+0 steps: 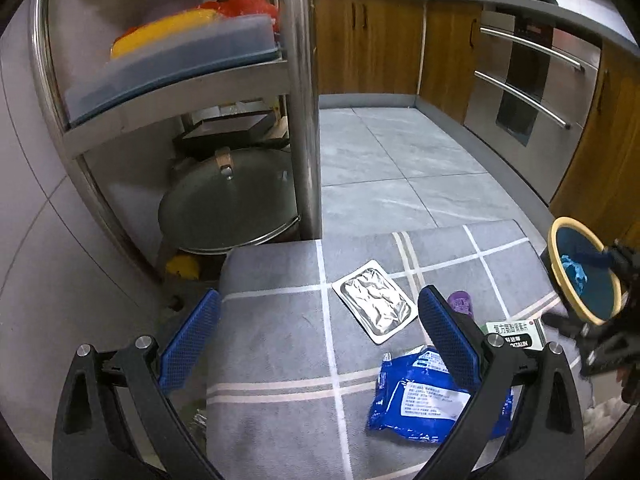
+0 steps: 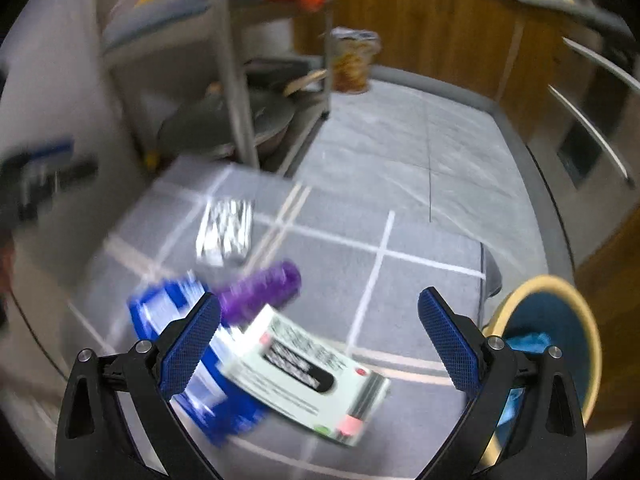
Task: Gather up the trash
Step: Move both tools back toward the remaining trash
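A grey mat [image 1: 280, 340] with white grid lines is spread on the tiled kitchen floor, and the trash is scattered over it. In the left wrist view the left gripper [image 1: 320, 320] is held above the mat with its jaws wide apart and nothing between them. A silver foil pouch [image 1: 374, 302] is seen lying flat just ahead of the jaws, nearer the right finger. A blue packet [image 1: 420, 396] lies partly behind that right finger, and beyond it a purple bottle [image 1: 461, 302] and a white and green box [image 1: 516, 334] are partly hidden.

In the right wrist view, which is blurred by motion, the right gripper [image 2: 320, 320] is also held with its jaws spread open and empty. The white and green box [image 2: 308, 376] is seen between the jaws, closer to the left finger, untouched and overlapping the blue packet [image 2: 200, 368], which lies behind and under that left finger. The purple bottle [image 2: 260, 292] lies on its side just beyond the box, and the foil pouch [image 2: 226, 232] lies farther ahead. A round bin [image 2: 592, 344] with a yellow rim and a blue liner is seen beside the mat, just outside the right finger, with something light blue inside. A metal shelf rack [image 1: 298, 100] stands at the mat's far left corner.
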Tool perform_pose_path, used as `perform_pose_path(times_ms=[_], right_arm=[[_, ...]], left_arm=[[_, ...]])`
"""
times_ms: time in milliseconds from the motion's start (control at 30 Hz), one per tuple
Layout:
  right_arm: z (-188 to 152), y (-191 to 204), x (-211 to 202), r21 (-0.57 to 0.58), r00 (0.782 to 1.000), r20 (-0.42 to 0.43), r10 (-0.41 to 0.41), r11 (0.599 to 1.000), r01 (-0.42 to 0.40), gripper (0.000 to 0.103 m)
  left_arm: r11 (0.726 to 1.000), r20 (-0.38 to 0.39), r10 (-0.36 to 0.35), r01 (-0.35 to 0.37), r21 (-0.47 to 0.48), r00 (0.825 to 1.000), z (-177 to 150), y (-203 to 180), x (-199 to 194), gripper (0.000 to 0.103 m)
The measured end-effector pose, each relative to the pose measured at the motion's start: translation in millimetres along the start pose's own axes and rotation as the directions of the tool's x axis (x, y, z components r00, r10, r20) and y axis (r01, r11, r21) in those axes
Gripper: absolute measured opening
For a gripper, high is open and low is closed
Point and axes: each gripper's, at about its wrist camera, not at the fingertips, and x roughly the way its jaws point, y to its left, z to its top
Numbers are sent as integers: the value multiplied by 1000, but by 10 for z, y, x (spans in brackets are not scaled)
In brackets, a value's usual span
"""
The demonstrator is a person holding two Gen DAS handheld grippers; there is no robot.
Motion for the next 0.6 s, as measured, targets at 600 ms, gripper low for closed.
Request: perform_pose_path(times_ms=[600], right_arm=[[-526,233,364,-209,987,-157,22,976,-55,96]], left_arm=[[999,12,-47,47,8,999,144,-474,-7,97]])
